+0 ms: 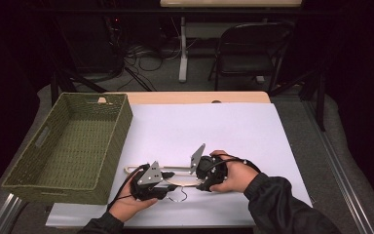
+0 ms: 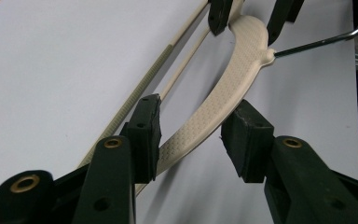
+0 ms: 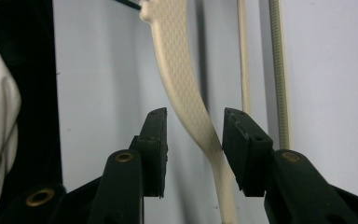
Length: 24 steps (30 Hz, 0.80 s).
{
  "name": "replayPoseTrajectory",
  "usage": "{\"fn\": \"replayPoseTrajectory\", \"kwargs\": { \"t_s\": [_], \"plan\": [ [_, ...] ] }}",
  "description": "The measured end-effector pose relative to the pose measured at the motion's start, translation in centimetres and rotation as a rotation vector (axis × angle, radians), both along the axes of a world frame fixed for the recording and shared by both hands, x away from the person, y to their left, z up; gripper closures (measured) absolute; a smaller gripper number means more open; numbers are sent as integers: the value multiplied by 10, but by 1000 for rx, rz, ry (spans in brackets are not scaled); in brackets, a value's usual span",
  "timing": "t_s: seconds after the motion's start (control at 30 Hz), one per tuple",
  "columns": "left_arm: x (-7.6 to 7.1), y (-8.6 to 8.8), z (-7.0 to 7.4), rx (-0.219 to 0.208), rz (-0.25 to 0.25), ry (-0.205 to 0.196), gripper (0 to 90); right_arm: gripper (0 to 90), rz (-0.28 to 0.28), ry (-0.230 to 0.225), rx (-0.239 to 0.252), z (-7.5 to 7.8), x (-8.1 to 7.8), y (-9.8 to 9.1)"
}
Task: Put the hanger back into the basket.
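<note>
A cream clothes hanger (image 2: 223, 93) with a fine embossed diamond texture is observed; its hook (image 2: 326, 41) is silver metal. Black jaws with brass-coloured rivets are noted on the left gripper (image 2: 196, 135) and right gripper (image 3: 193, 149). The table cover (image 1: 214, 126) is plain white. The woven basket (image 1: 68, 146) is olive green.

Textured, seemingly plastic cream hanger (image 2: 223, 93)

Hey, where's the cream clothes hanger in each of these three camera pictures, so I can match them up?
High view: the hanger lies on the white sheet, low centre, between both grippers.
Left gripper view: its textured shoulder curves up from between the jaws, centre.
Right gripper view: shoulder runs top to bottom between the jaws.
Shared landmark: the metal hook's base.
</note>
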<state>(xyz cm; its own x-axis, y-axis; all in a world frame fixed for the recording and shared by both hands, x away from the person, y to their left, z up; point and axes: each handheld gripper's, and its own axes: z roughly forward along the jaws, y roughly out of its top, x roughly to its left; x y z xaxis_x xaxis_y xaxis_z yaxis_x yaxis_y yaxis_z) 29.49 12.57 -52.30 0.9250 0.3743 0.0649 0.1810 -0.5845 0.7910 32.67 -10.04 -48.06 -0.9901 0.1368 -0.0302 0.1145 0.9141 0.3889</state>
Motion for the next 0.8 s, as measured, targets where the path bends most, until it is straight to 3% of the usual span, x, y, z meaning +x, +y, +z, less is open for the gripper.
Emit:
{"fn": "replayPoseTrajectory", "kwargs": {
  "t_s": [0.33, 0.47, 0.67, 0.8],
  "plan": [
    [2, 1, 2, 7, 11, 9, 561, 688, 50, -39, -6, -5, -1, 18],
    [4, 6, 6, 6, 32, 25, 474, 715, 46, -72, -8, 2, -1, 15],
    [6, 20, 24, 52, 78, -32, 432, 802, 66, -134, 18, 16, 2, 13],
    [9, 27, 40, 58, 81, -27, 439, 843, 77, -179, 26, 27, 4, 12]
  ]
}}
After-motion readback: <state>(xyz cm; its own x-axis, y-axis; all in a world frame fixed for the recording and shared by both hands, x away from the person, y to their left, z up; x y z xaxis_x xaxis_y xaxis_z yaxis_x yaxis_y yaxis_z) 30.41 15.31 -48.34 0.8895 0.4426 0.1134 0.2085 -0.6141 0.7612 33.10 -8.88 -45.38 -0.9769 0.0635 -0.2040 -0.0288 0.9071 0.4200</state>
